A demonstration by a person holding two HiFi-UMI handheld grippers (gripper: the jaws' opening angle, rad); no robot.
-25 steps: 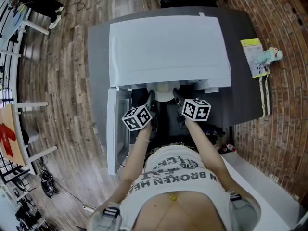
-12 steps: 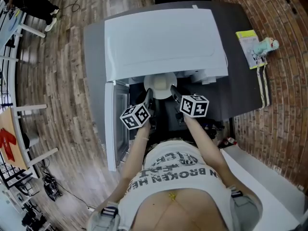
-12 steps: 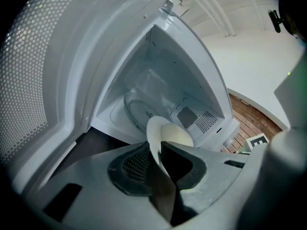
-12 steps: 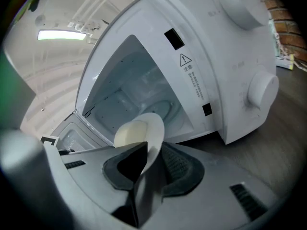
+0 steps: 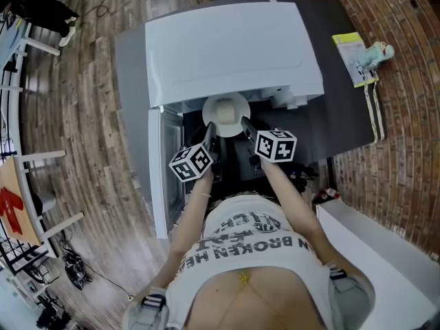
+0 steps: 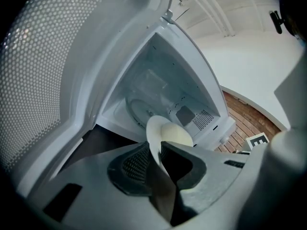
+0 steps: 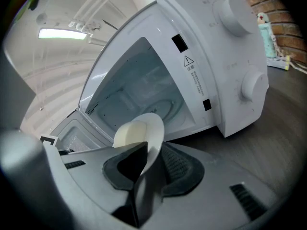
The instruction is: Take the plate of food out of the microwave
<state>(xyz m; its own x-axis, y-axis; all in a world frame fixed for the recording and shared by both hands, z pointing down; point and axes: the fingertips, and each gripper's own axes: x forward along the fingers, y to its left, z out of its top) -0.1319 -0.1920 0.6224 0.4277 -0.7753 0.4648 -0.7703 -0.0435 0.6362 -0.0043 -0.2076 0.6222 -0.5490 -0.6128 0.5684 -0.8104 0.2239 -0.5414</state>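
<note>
Left gripper (image 5: 211, 133) and right gripper (image 5: 246, 126) are each clamped on opposite rims of the plate (image 5: 227, 119). Plate, bearing pale food (image 5: 224, 107), is held at the open mouth of the microwave (image 5: 234, 47).

white sleeveless top (image 5: 240, 253) with dark block lettering across the front, and grey shoulder straps (image 5: 335, 275) with buckles. the left gripper (image 5: 212, 130) and right gripper (image 5: 245, 126) are dark-bodied, each topped by a white cube (image 5: 192, 162) printed with black square markers. their grey jaws carry dark ribbed pads (image 6: 134, 165).
</note>
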